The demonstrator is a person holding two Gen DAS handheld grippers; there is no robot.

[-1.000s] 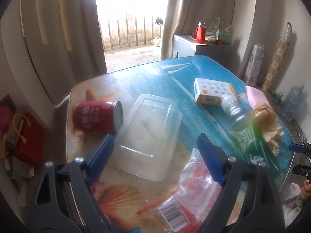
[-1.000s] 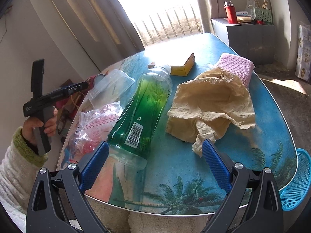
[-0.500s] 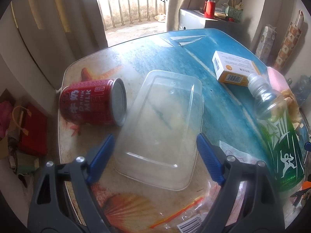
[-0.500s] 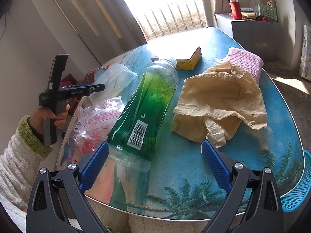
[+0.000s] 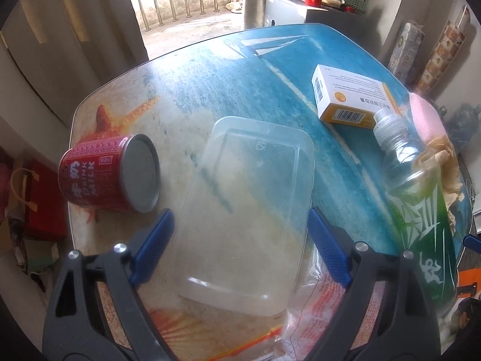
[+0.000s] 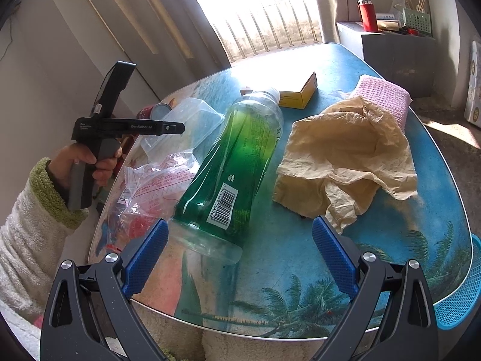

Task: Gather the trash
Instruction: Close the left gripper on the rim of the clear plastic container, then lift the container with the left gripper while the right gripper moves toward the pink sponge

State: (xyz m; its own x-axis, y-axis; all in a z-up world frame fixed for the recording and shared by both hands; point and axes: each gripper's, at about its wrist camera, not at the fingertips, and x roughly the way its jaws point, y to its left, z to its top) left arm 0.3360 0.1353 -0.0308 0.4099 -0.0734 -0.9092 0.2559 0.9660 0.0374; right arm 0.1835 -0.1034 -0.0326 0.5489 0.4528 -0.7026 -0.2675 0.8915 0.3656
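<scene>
The left hand-held gripper (image 5: 240, 237) is hanging over the counter (image 5: 210, 90), its jaws opening wide; the near end of a clear tray (image 5: 249, 210) is lying between the blue pads (image 5: 153, 246), which are standing just outside its long edges and not pressing on it. Just left of the left pad a red can (image 5: 99, 174) is lying on its side, its grey end facing the tray. Under the right pad a clear printed bag (image 5: 318, 310) is lying partly beneath the tray's near corner. Farther right a green bottle (image 5: 421, 216) is lying with its neck pointing away, and beyond that neck a white-and-orange box (image 5: 348, 99) is resting flat.

The right hand-held gripper (image 6: 240, 255) is hovering with its jaws spread wide and gripping nothing. The bottle's base (image 6: 207, 240) is lying between the pads (image 6: 333, 255), close to the left one. Ahead to the right a crumpled tan paper (image 6: 348, 153) is lying, with a pink cloth (image 6: 384, 96) behind it. Low at the right edge, a blue basket (image 6: 460, 294) is showing beside the counter.
</scene>
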